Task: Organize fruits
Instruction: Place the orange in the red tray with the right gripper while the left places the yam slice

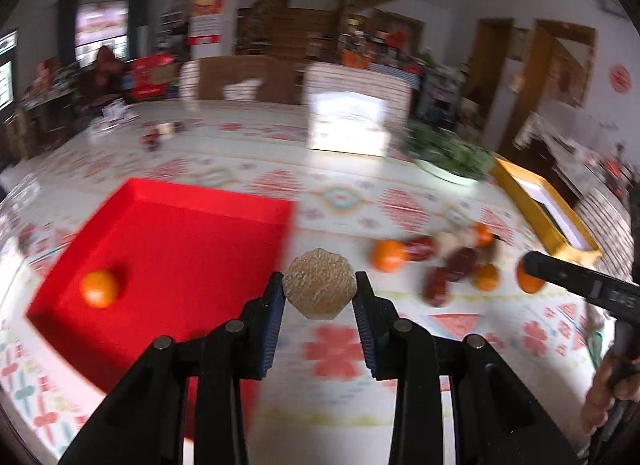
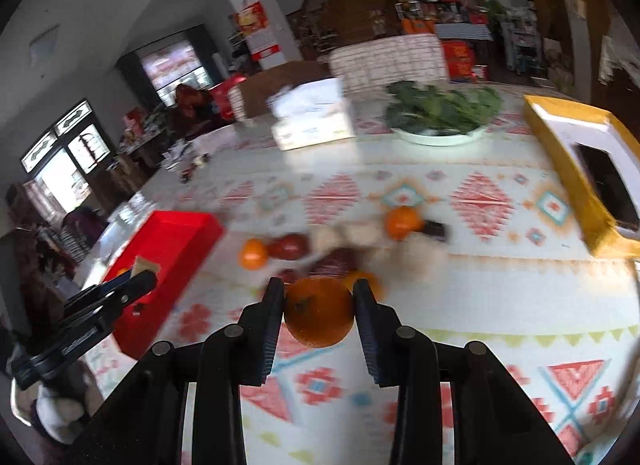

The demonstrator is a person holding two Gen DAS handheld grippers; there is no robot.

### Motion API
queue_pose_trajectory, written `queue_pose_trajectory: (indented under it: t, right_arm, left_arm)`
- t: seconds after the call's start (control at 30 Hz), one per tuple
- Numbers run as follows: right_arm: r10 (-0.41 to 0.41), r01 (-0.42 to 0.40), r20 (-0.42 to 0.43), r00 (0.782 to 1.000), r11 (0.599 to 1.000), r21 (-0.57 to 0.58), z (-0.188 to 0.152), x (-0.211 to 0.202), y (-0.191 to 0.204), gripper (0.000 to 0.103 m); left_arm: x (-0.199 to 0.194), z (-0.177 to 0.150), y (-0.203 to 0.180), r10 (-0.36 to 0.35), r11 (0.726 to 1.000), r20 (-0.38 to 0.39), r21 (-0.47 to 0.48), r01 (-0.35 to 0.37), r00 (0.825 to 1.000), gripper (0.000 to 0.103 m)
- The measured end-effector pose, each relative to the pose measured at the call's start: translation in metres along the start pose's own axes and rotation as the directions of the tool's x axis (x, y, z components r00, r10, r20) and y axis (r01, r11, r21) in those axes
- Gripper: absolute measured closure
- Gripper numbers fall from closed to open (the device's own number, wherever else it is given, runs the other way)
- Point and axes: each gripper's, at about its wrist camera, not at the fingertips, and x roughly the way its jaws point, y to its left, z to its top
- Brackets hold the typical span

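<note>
Fruits split three ways: one orange [image 1: 98,289] already in red tray [image 1: 208,201], left of and beyond left gripper [image 1: 319,295]; loose pile [image 1: 448,265] of oranges and dark red pieces on tablecloth [image 1: 332,349], ahead-right of same gripper. Left gripper pinching tan textured ball [image 1: 319,289], raised just off tray's right edge. Right gripper [image 2: 319,305] clamped on an orange [image 2: 319,311], pile just beyond its tips, tray far left.

Risks: round skins between narrow pads, could roll out mid-carry; both loads heading to one tray, tools could clash over it; drop from height could bounce off the rim.

Unclear: heavy motion blur, dark red pieces not identifiable, pale lumps in pile likewise. Tan ball's type uncertain. Tray's near corner hidden behind left gripper.
</note>
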Motion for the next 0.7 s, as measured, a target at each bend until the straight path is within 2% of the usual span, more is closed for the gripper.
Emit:
queue_pose_trajectory:
  t: [0.1,0.27,0.5,0.7]
  right_arm:
    - [0.083,-0.083,-0.026,0.996,0.996,-0.014,0.006,0.014,0.032,0.064]
    - [0.211,-0.214,-0.098,0.973,0.977,-0.021,0.018,0.053,0.088,0.064]
    - [0.248,-0.272,-0.202,0.947,0.957,-0.098,0.017,0.118,0.167,0.064]
    - [0.227,-0.269,-0.266,0.937,0.954,-0.134,0.008,0.164,0.202,0.064]
  left_arm:
    - [-0.002,0.002,0.038,0.047,0.998,-0.009,-0.047,-0.047,0.999,0.070]
    - [0.008,0.011,0.082,0.090,0.993,-0.044,-0.078,-0.093,0.995,0.070]
    - [0.037,0.016,0.131,0.075,0.980,-0.121,-0.175,-0.096,0.990,0.070]
    - [0.051,0.014,0.152,0.072,0.970,-0.151,-0.219,-0.105,0.986,0.070]
